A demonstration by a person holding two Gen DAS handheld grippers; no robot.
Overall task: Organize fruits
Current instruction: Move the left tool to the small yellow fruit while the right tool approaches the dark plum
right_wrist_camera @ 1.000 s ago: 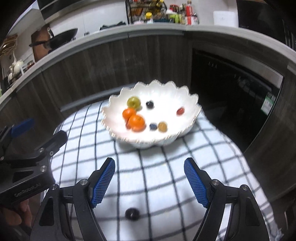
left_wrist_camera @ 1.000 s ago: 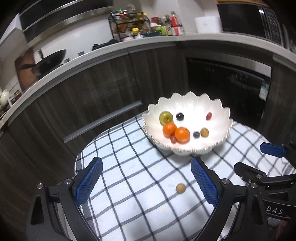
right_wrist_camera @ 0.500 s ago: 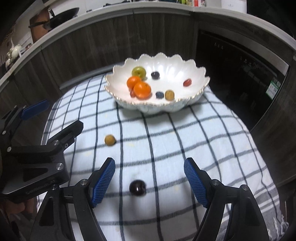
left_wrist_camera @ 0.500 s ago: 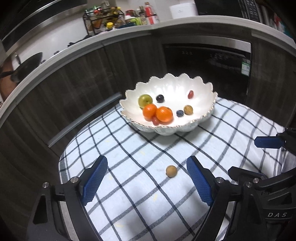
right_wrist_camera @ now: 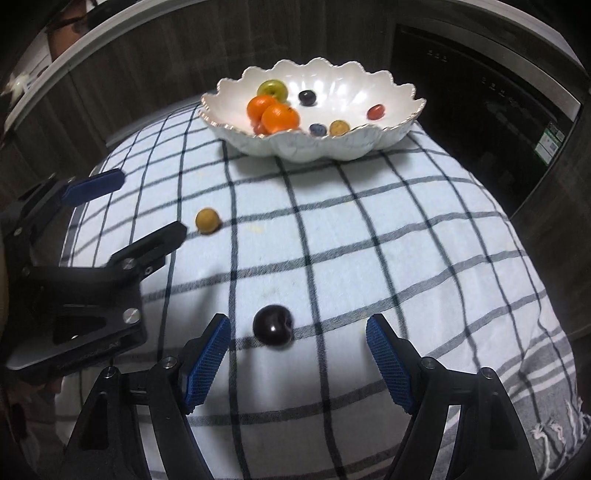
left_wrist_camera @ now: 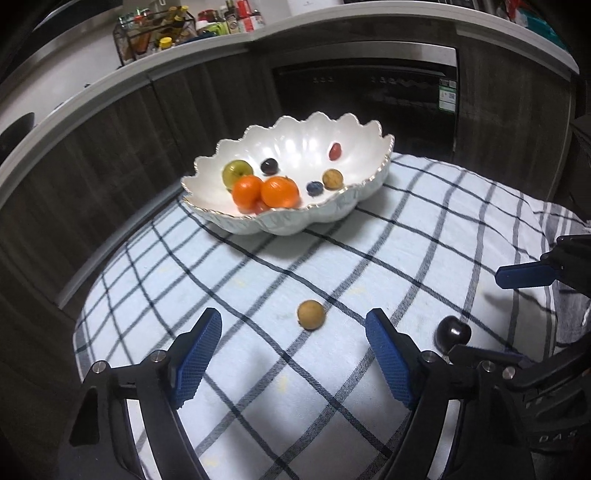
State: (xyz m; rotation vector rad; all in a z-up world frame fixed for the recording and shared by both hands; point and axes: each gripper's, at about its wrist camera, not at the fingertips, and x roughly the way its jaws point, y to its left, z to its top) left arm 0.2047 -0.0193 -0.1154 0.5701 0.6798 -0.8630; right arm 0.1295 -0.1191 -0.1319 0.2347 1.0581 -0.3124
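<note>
A white scalloped bowl (left_wrist_camera: 354, 206) (right_wrist_camera: 332, 147) stands at the far side of the checked cloth and holds two oranges (left_wrist_camera: 279, 192), a green fruit and several small ones. A small tan fruit (left_wrist_camera: 311, 314) (right_wrist_camera: 207, 220) lies loose on the cloth just ahead of my left gripper (left_wrist_camera: 293, 332) (right_wrist_camera: 149, 206). Its jaws are closing and the pads do not touch the fruit. A dark round fruit (right_wrist_camera: 273, 329) (left_wrist_camera: 452, 333) lies between the fingertips of my right gripper (right_wrist_camera: 297, 332) (left_wrist_camera: 476, 314), nearer the left pad, which stands open and clear of it.
The blue-and-white checked cloth (right_wrist_camera: 369, 240) covers a rounded table and drops off at its edges. Dark wooden cabinets (left_wrist_camera: 110, 147) and an oven (left_wrist_camera: 369, 96) stand behind. A counter with a rack of bottles (left_wrist_camera: 155, 33) runs above them.
Both grippers have sunk toward the cloth and tilted downward. The left jaws have narrowed. The tan fruit and the dark fruit have come in close to the fingertips.
</note>
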